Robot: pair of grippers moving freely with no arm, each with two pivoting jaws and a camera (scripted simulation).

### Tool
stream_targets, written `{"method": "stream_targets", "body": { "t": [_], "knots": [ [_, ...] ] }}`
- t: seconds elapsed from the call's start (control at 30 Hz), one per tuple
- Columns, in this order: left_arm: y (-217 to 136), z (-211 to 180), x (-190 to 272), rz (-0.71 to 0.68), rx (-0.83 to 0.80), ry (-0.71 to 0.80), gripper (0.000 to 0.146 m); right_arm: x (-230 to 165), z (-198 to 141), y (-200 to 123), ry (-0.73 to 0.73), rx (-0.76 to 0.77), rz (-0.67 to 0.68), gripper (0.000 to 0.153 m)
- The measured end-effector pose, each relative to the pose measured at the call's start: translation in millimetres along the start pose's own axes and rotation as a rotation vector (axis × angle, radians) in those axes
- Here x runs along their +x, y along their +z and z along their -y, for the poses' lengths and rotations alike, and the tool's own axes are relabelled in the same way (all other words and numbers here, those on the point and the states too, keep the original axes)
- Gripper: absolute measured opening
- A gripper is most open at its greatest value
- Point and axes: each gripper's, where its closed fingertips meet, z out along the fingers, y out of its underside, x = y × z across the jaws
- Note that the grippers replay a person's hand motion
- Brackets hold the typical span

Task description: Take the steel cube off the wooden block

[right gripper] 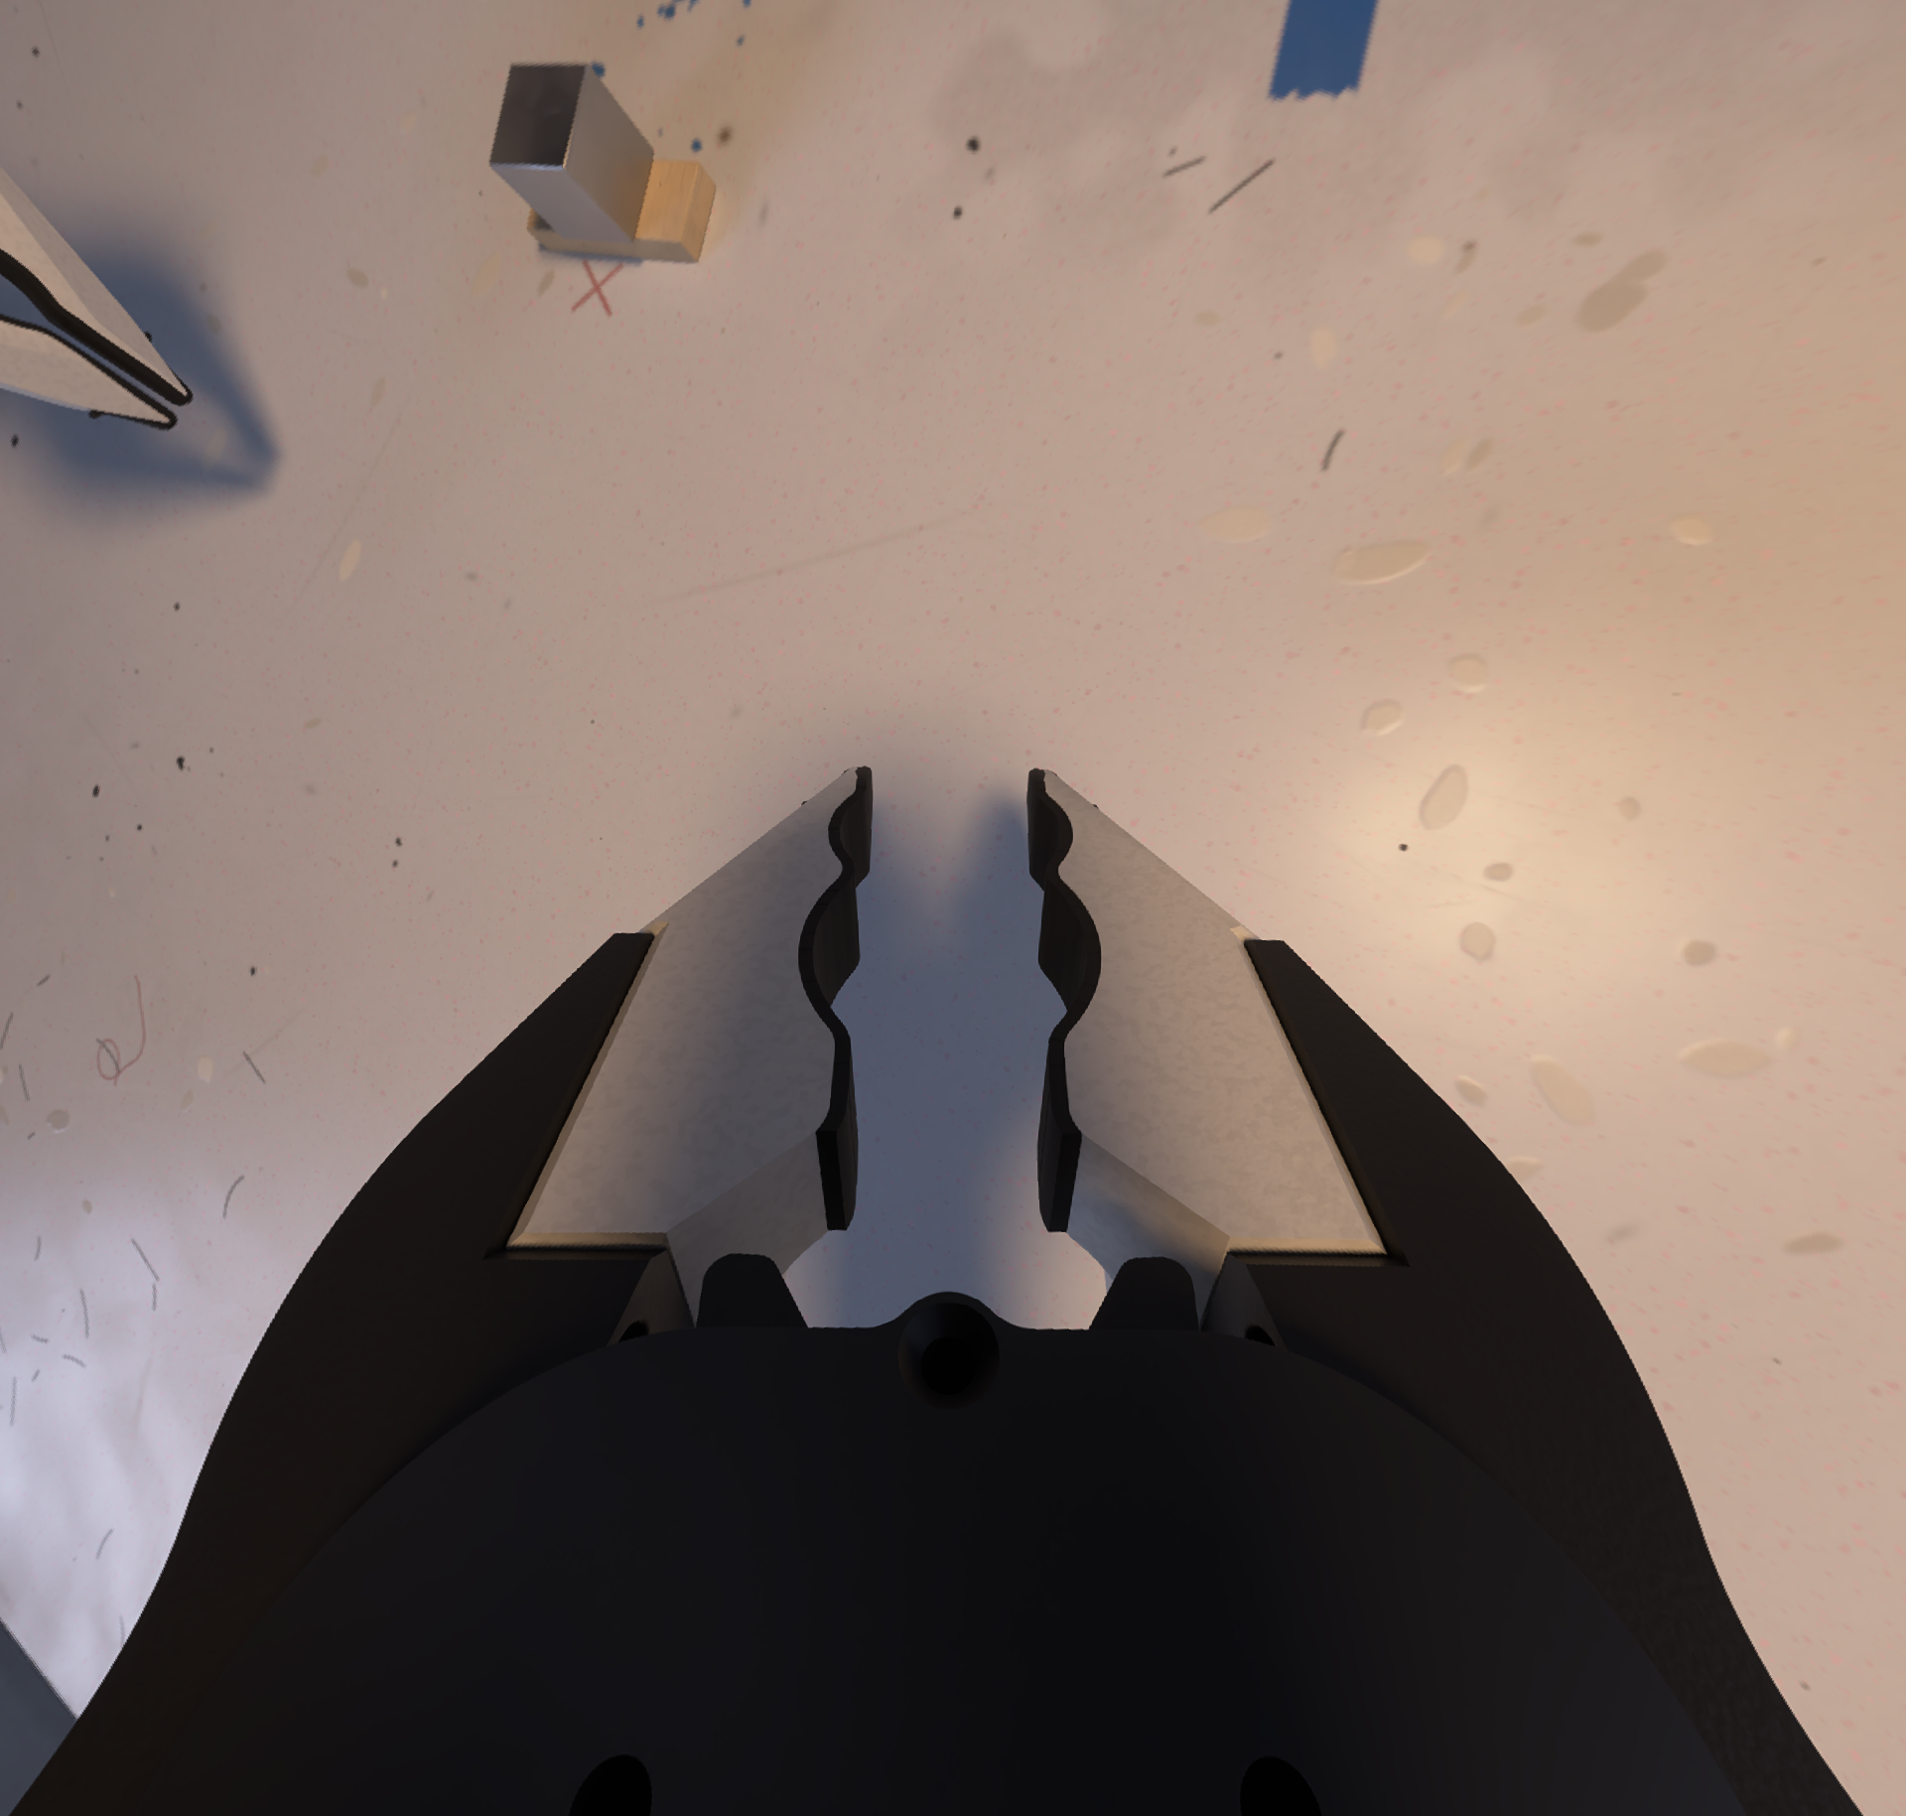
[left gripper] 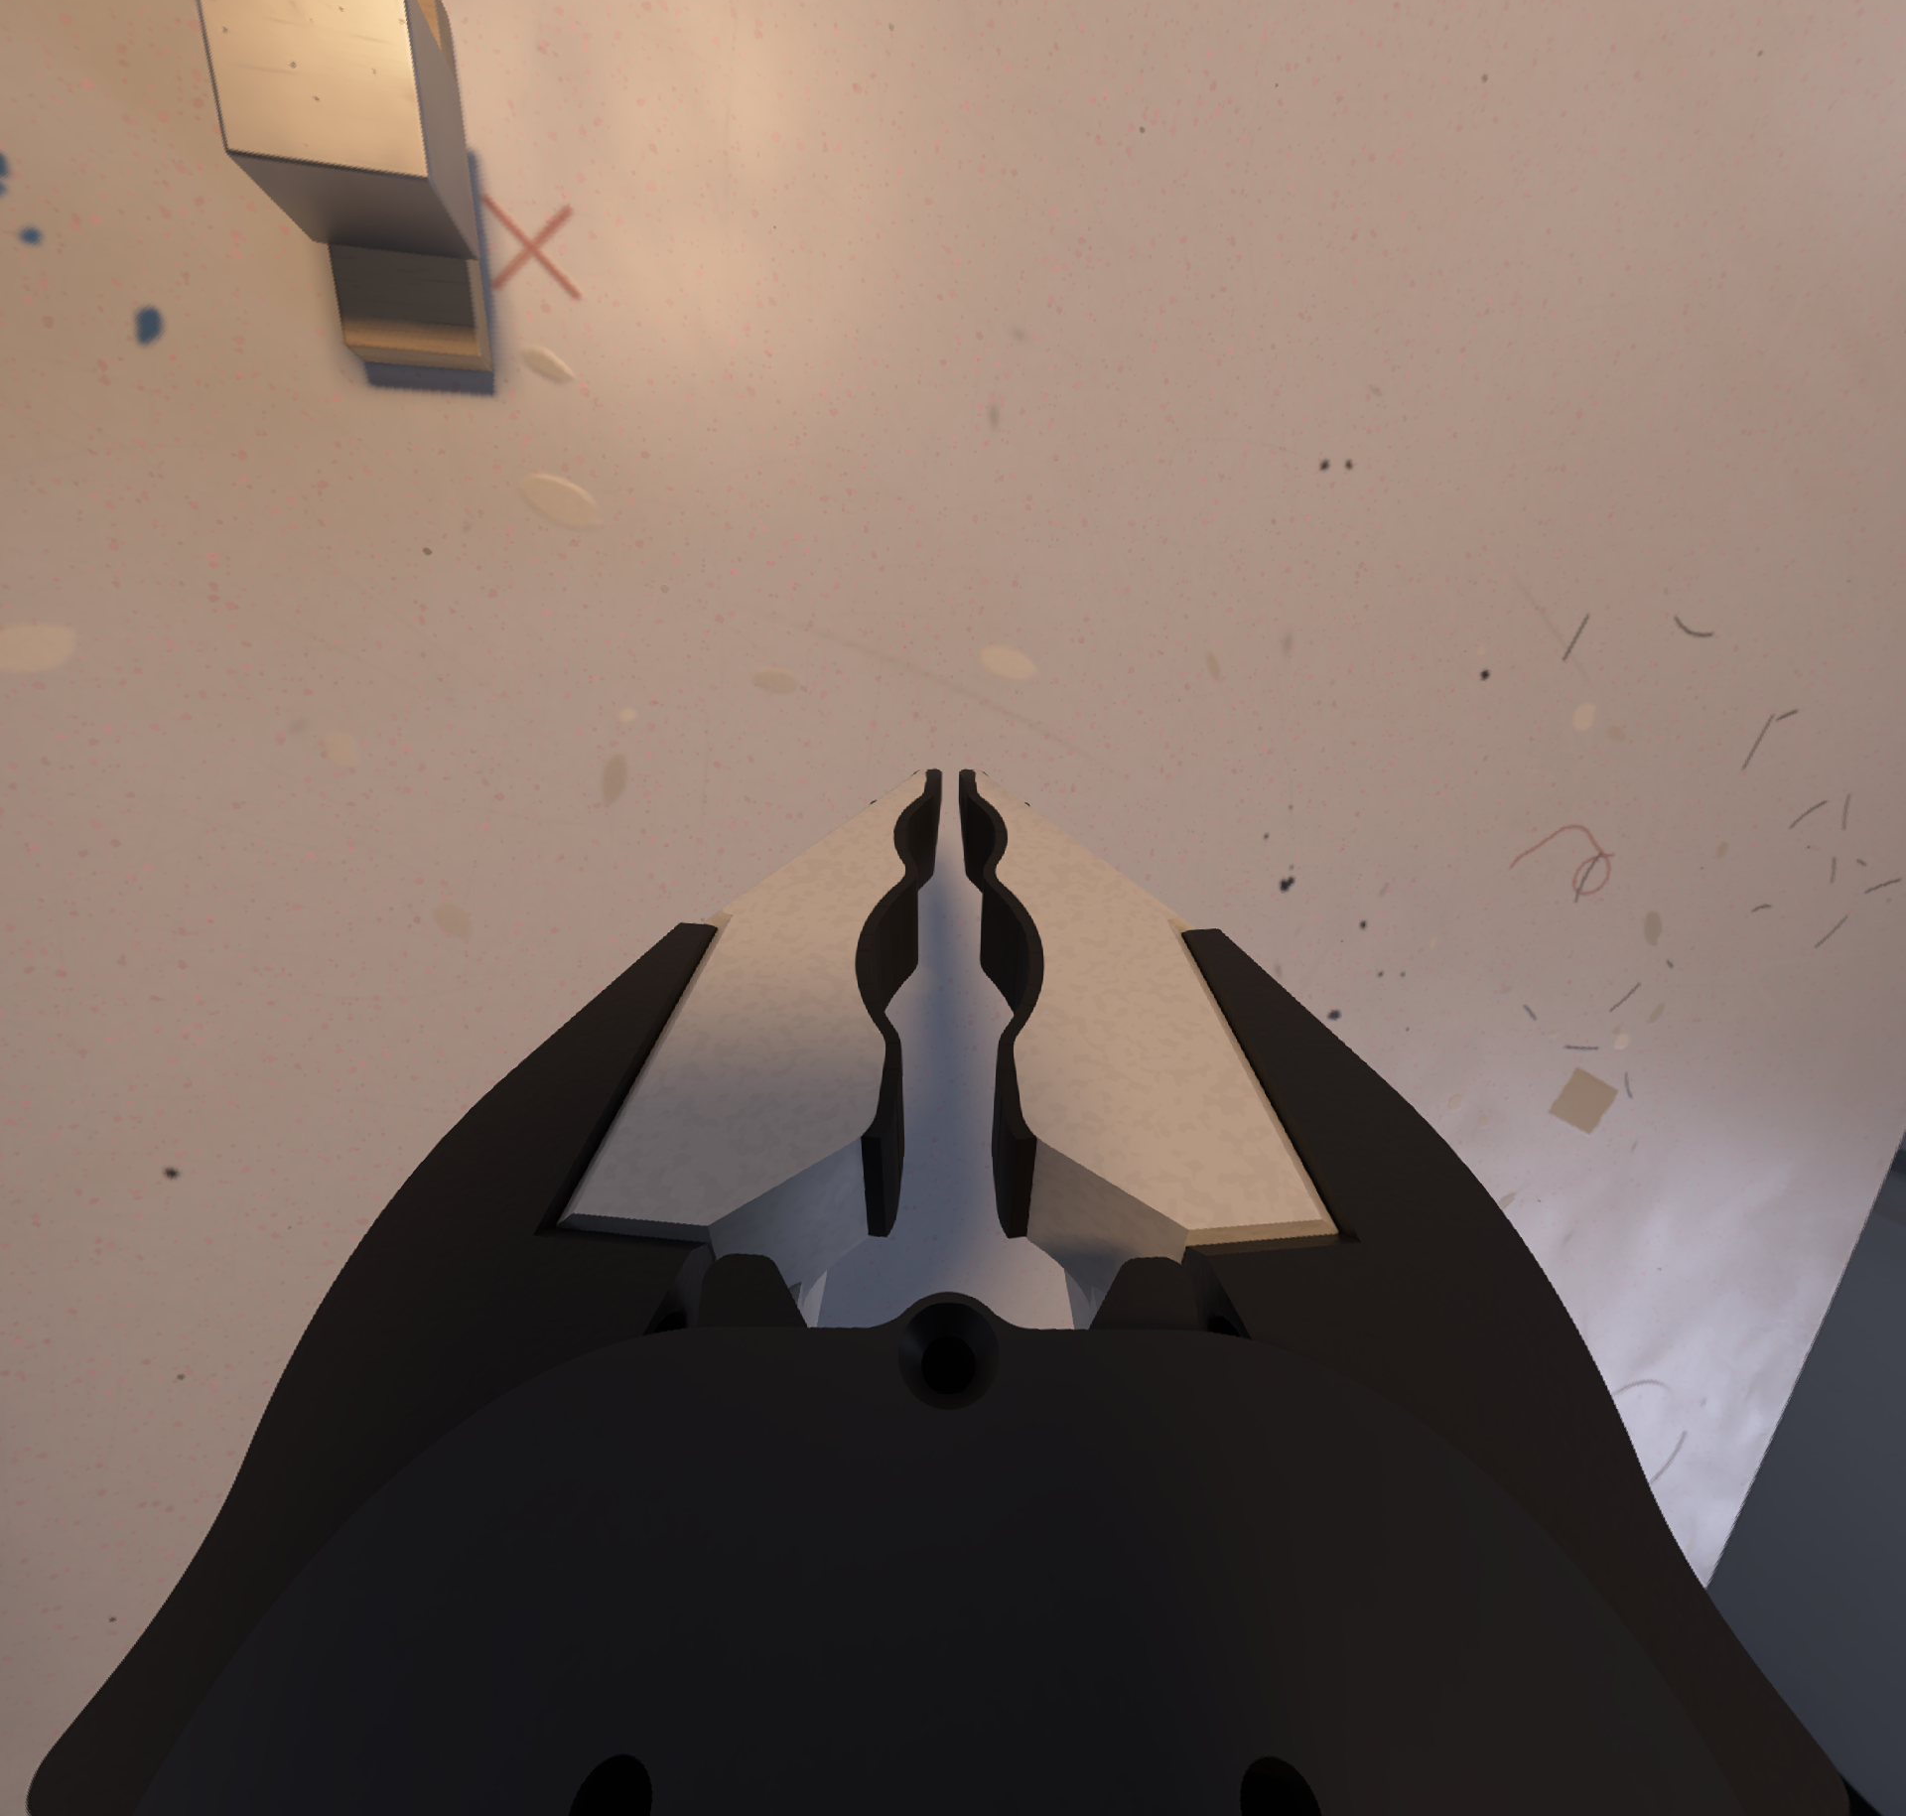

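A shiny steel cube [left gripper: 315, 64] stands on a pale wooden block [left gripper: 413, 317] at the upper left of the left wrist view. In the right wrist view the steel cube [right gripper: 562, 152] and the wooden block [right gripper: 676, 204] sit far off at the upper left. My left gripper [left gripper: 947, 776] is shut and empty, well below and to the right of the stack. My right gripper [right gripper: 949, 776] is open and empty above bare table, far from the stack. The left gripper's fingertips [right gripper: 124, 364] show at the left edge of the right wrist view.
A red cross mark [left gripper: 531, 245] lies on the pale table right beside the block. A strip of blue tape [right gripper: 1331, 3] lies at the top right. The table's edge [left gripper: 1795, 1354] runs along the lower right. Paint specks and scratches dot the surface.
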Motion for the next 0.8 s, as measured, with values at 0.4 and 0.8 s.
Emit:
{"method": "stream_targets", "body": {
  "t": [0.4,0.8],
  "knots": [
    [0.5,15.6,16.2,-0.014,0.005,0.113,0.018,-6.1,-13.6,-26.7,0.009,0.048,-0.053,0.031],
    [16.0,41.4,34.3,-0.056,0.002,0.267,0.032,-70.4,-44.1,2.7,0.050,0.047,-0.029,0.032]
  ]
}}
